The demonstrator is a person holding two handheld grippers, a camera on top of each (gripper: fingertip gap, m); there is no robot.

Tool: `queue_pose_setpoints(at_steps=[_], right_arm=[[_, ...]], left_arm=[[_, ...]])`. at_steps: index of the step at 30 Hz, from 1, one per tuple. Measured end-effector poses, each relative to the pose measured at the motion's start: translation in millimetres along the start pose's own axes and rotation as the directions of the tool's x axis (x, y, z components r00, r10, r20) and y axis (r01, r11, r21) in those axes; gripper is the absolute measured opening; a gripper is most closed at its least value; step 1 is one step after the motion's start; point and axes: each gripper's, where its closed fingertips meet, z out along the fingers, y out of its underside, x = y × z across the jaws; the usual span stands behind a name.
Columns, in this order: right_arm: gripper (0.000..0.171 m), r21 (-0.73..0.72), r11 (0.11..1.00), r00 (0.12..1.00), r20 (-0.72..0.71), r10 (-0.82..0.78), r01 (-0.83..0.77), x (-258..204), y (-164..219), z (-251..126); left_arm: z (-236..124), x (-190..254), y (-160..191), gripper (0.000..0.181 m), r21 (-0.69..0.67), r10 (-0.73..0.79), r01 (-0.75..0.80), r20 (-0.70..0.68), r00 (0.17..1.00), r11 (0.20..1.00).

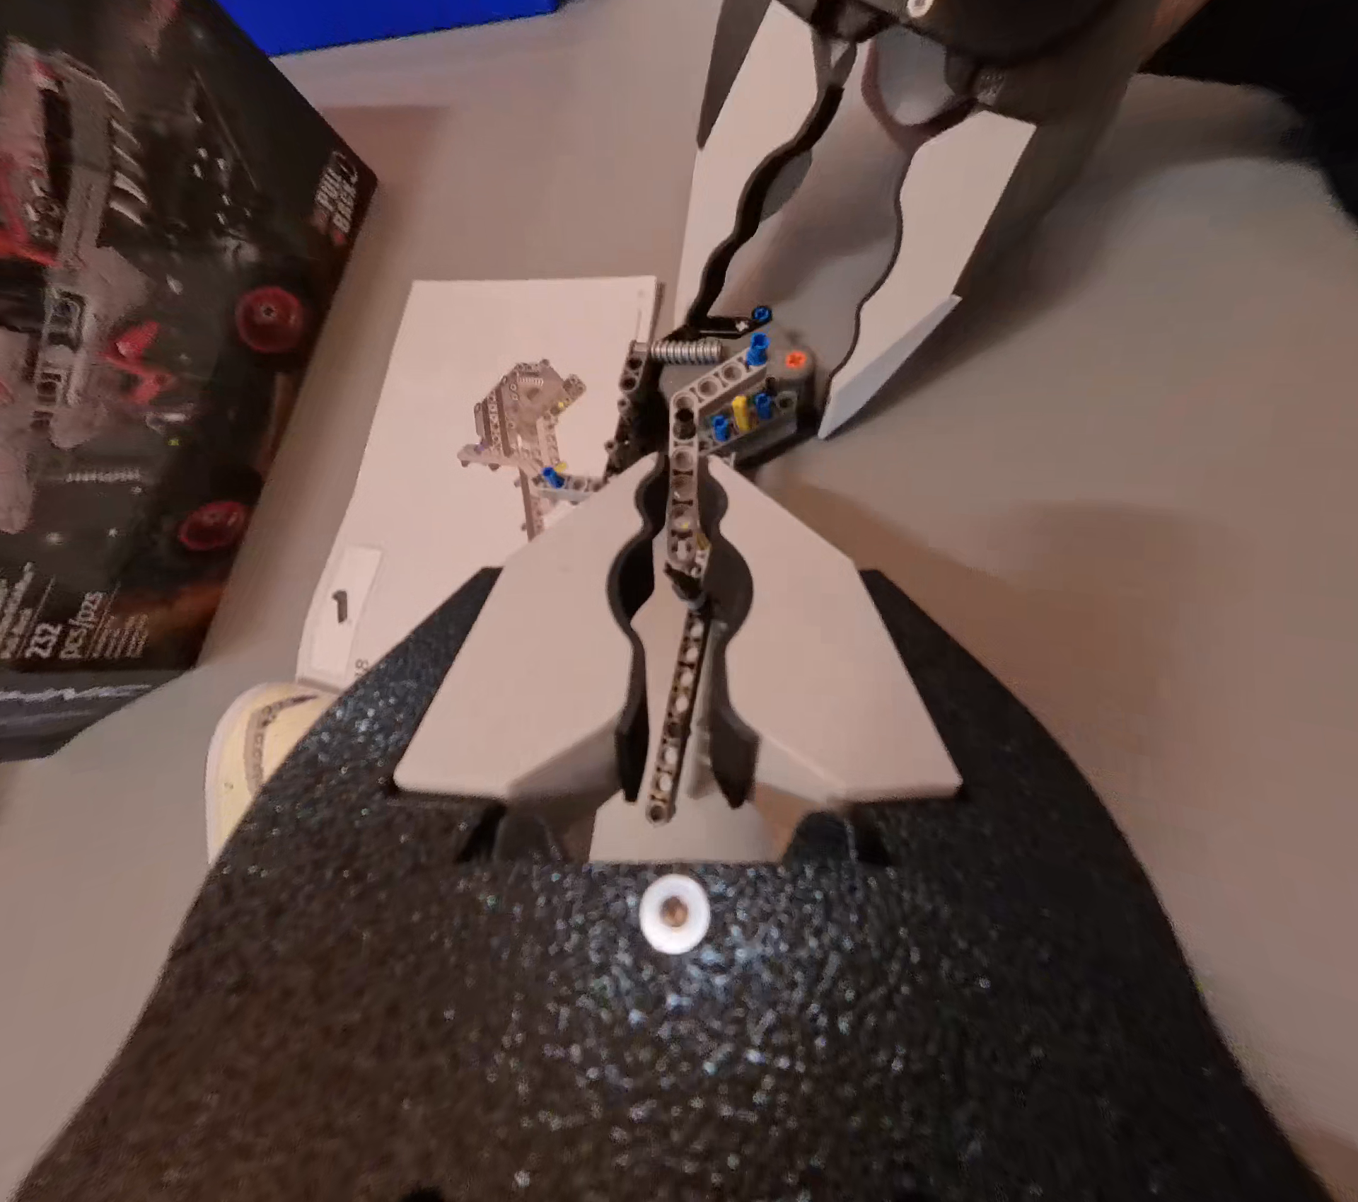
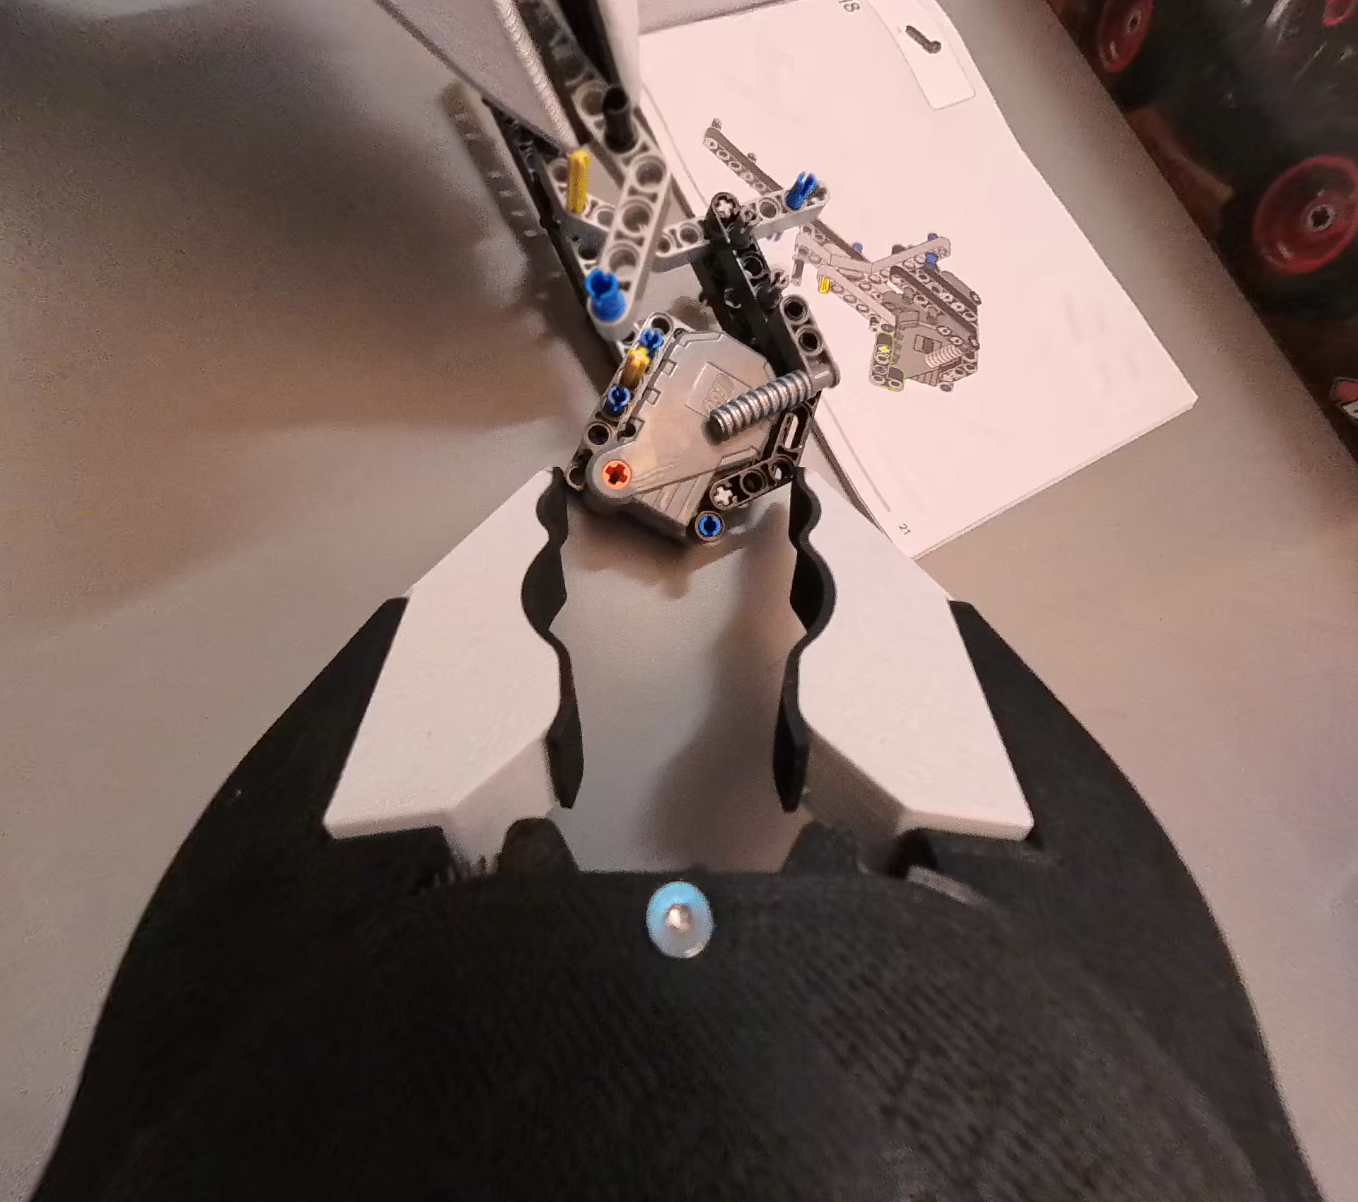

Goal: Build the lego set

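Your left tongs (image 1: 680, 549) are clamped on the grey beams at the tail end of the lego assembly (image 2: 683, 402), holding it up over the worktop (image 1: 1029, 652). The build's long axis runs straight out along those tongs, away from you, w/ the motor block (image 2: 680, 432) and its metal spring (image 2: 764, 402) at the far end.

Your right tongs (image 2: 680, 498) are spread apart, empty, w/ the tips just at the motor block's near corner; can't tell if they touch it. So the block sits dead ahead of the right tongs, and the right side is the one nearer that end. In the left wrist view a small black L-shaped piece (image 1: 724, 325) shows at one right tip, near the spring, but whether it's held or already seated on the build isn't clear.

Instruction booklet (image 2: 918, 255) lies open just beyond the build; the set box (image 1: 147, 285) is further off.

Prob. next move: close or press w/ the right along the build's long axis while the left braces.
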Motion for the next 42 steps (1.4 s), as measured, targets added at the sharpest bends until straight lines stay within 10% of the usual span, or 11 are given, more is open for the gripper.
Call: queue_pose_setpoints(at_steps=[10, 19, 26, 31, 42], right_arm=[[0.059, 0.04, 0.999, 0.999, 0.041, -0.03, 0.028, -12.1, 0.1, -2.9], [0.059, 0.093, 0.986, 0.987, 0.061, -0.148, 0.142, -34.5, -21.4, 14.3], [0.057, 0.146, 0.971, 0.977, 0.068, -0.203, 0.192, -18.8, -39.5, -4.9], [0.015, 0.467, 0.878, 0.991, 0.022, -0.134, 0.109, 48.7, -114.8, -46.3], [0.0, 0.239, 0.808, 0.803, 0.146, -0.578, 0.539, 50.1, -147.3, 127.8]], left_arm=[[-6.4, 14.1, -2.1, 0.004, 0.069, -0.012, 0.012, 0.01, 1.0, 0.998], [-93.1, -144.3, 55.1, 0.005, 0.199, -0.176, 0.082, 0.524, 0.834, 0.977], [-105.6, -161.8, 118.0, 0.005, 0.235, -0.305, 0.205, 0.565, 0.766, 0.95], [-129.1, -175.3, 131.3, 0.005, 0.28, -0.378, 0.254, 0.65, 0.659, 0.926], [-145.9, -182.9, 126.1, 0.005, 0.274, -0.315, 0.158, 0.789, 0.528, 0.949]])
